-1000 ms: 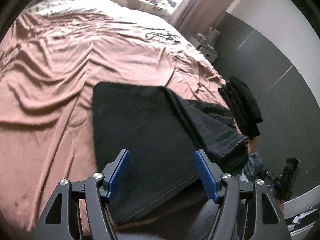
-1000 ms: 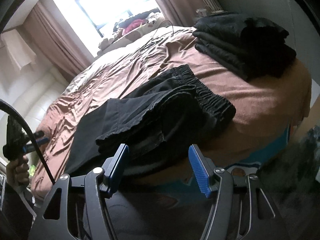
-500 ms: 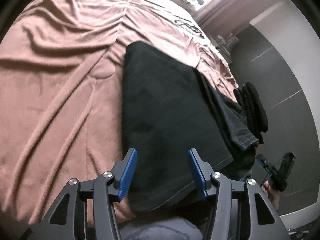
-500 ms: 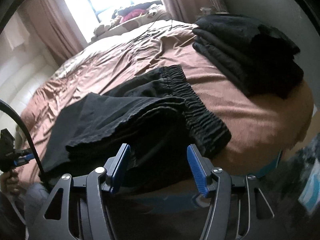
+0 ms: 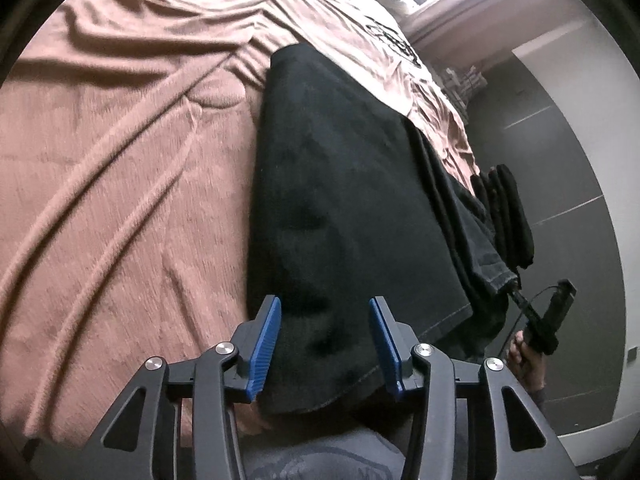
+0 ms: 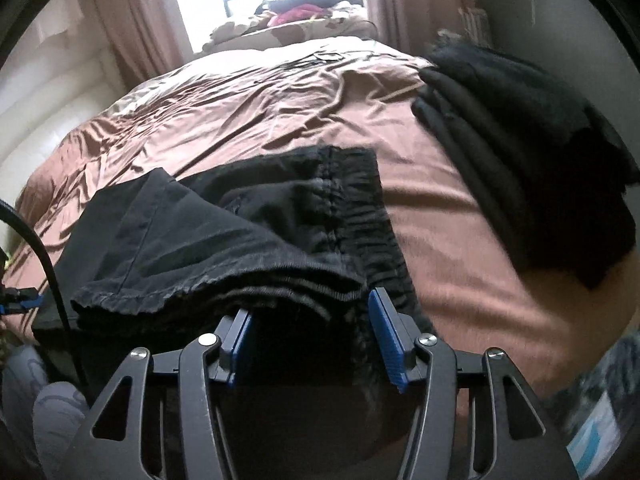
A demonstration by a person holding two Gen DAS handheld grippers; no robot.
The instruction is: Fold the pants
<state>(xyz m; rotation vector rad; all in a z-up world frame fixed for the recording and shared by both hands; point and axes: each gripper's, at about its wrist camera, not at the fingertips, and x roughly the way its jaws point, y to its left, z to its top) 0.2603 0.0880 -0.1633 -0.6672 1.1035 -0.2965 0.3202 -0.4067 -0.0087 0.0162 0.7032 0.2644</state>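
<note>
Black pants point(image 5: 344, 208) lie folded lengthwise on the brown bed cover point(image 5: 120, 184). In the left wrist view my left gripper point(image 5: 326, 340) hangs low over the hem end at the bed's near edge. Its jaws are closing, with the cloth lying between the blue pads point(image 5: 266, 344) and a gap still showing. In the right wrist view the pants point(image 6: 240, 240) show their elastic waistband point(image 6: 352, 208). My right gripper point(image 6: 312, 340) straddles the thick folded edge there. Its jaws are closing too, and the pads point(image 6: 386, 340) do not visibly pinch the fabric.
A stack of folded black clothes point(image 6: 520, 152) sits on the bed's right side, also visible as a dark pile point(image 5: 508, 216). Pillows and loose clothes point(image 6: 296, 16) lie by the window. A dark wall point(image 5: 560, 184) runs along the bed. A cable point(image 6: 44, 256) hangs at left.
The left gripper dropped closer to the pants' hem and rolled, its jaws narrowing. The right gripper slid sideways up to the folded edge by the waistband, its jaws narrowing as well.
</note>
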